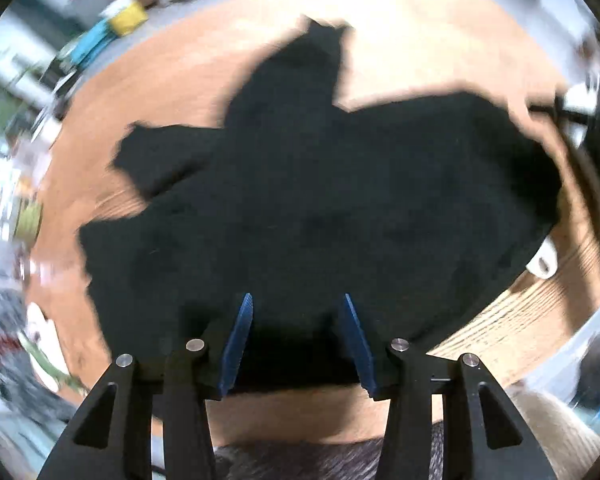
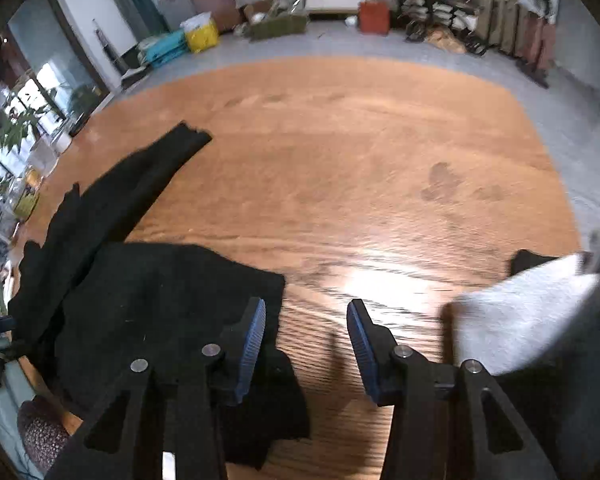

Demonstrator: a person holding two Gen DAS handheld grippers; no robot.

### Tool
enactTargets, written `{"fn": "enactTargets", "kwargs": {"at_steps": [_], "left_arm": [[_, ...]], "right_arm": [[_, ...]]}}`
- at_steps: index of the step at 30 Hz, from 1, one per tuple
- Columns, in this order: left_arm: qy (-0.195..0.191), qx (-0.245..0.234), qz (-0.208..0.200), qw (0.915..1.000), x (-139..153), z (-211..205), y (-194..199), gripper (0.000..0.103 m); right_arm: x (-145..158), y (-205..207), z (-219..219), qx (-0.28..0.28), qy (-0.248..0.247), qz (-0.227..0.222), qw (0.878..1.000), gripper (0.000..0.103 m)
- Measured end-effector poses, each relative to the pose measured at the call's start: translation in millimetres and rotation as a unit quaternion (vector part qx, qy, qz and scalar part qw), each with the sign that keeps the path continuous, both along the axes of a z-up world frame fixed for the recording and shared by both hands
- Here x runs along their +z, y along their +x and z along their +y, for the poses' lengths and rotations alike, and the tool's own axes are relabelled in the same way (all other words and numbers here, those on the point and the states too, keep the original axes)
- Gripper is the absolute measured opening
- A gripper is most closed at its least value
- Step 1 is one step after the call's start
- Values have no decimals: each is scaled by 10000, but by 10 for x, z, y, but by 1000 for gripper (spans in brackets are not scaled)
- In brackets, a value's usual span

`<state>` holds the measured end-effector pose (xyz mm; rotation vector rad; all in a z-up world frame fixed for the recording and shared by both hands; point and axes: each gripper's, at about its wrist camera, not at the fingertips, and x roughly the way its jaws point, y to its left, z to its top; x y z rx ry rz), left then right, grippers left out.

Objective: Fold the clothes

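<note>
Garment [image 1: 319, 200]: black, long-sleeved by the look of it, spread on the table [image 1: 399, 40] and not yet folded. In the left wrist view its near hem lies right under the left gripper [image 1: 298, 316], running across the view from side to side, so the body's long axis points straight away from the fingers toward the far sleeves. The left gripper stands open, its 2 blue pads [image 1: 238, 344] wide apart with dark cloth showing between them; whether the pads touch the cloth I cannot tell, and nothing is pinched. The frame is blurred.

The right gripper [image 2: 305, 328] is also open and holds nothing. Bare table [image 2: 359, 152] shows between its pads, and the garment [image 2: 140, 300] lies to its left, the cloth edge just beside the left pad [image 2: 254, 344]. A white cloth [image 2: 519, 312] sits near its right side, apart from the black one.

Farther out, 1 sleeve [image 2: 148, 168] stretches diagonally away across the wood; in the left view 2 sleeve-like flaps [image 1: 300, 76] reach up and left.

The left gripper is the nearer one, already over the hem. A fold would likely need the right gripper to shift left onto the same edge.

Beyond the table stands room clutter [image 2: 284, 12].
</note>
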<state>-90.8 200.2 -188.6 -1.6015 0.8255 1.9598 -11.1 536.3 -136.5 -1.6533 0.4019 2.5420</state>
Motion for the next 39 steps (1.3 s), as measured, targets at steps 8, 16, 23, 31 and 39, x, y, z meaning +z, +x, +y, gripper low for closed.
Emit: {"fn": "enactTargets", "kwargs": {"at_steps": [8, 16, 23, 31, 39], "left_arm": [[-142, -590, -609, 9963, -423, 481, 176, 48], [465, -526, -1419, 9874, -453, 69, 0, 14], [921, -72, -1845, 9785, -496, -211, -199, 11], [834, -45, -1664, 9825, -497, -210, -233, 11], [731, 19, -1326, 9885, -492, -207, -204, 11]], "right_arm": [[-347, -320, -183, 396, 9, -212, 9990, 48], [-248, -348, -432, 980, 475, -2, 9941, 18], [-43, -472, -46, 48, 1145, 354, 9928, 1], [104, -60, -256, 630, 492, 592, 9950, 21], [-478, -278, -1043, 1314, 508, 55, 9900, 24]]}}
